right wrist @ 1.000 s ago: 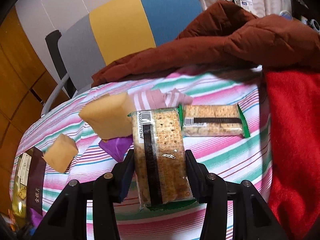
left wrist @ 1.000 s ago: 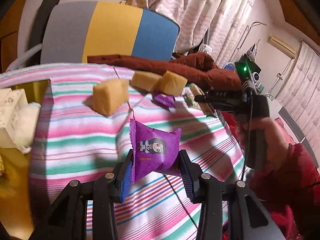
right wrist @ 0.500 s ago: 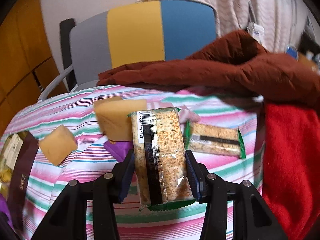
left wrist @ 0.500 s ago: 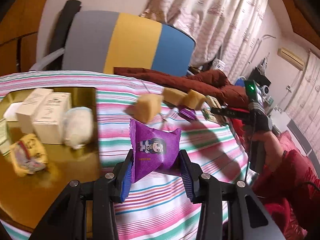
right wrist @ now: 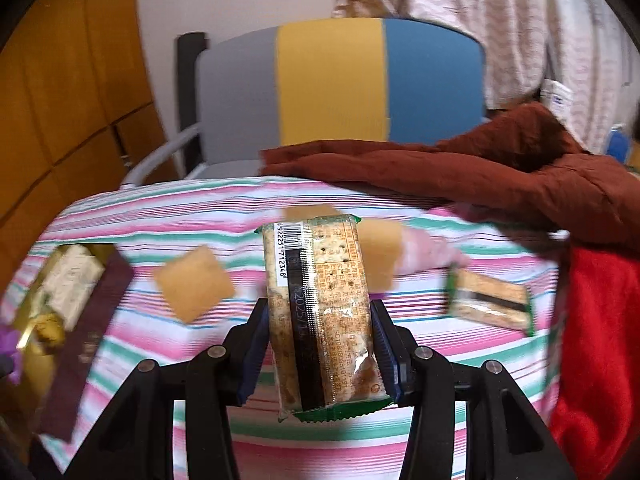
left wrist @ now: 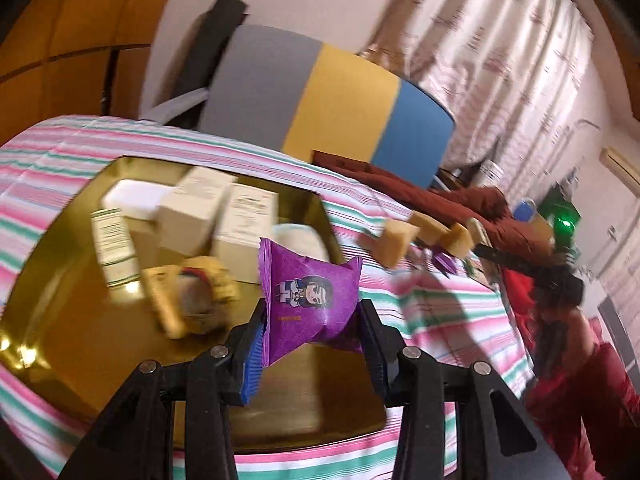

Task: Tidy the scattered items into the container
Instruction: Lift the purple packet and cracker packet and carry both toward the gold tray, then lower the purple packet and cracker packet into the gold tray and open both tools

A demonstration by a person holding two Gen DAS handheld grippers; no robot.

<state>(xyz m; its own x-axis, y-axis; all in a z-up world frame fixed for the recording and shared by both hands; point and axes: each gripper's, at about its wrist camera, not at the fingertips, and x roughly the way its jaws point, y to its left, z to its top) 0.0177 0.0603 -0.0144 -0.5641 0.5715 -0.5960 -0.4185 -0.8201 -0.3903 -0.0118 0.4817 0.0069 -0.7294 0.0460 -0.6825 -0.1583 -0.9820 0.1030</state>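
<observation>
Swinging across the striped table, left tongs (left wrist: 312, 334) now carrying a clamped purple snack packet (left wrist: 310, 300) above the gold tray (left wrist: 80, 340), no longer over cloth; right tongs (right wrist: 318, 354) following, gripping a cracker pack (right wrist: 320, 320). Both ready for dropping in.

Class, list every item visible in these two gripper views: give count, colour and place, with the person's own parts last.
Purple foil snack packet: one, held above the tray.
Clear-wrapped cracker pack: one, tan, held.
Second cracker pack: one, tan, on the cloth.
Yellow sponge cubes: three, on the cloth.
Gold tray: one, holding white boxes and blurred snacks.
Striped tablecloth: one, pink, green, white.
Chair: one, grey, yellow, blue.
Brown cloth: one, far edge.
Left hand-held gripper: black.
Right hand-held gripper: black.
</observation>
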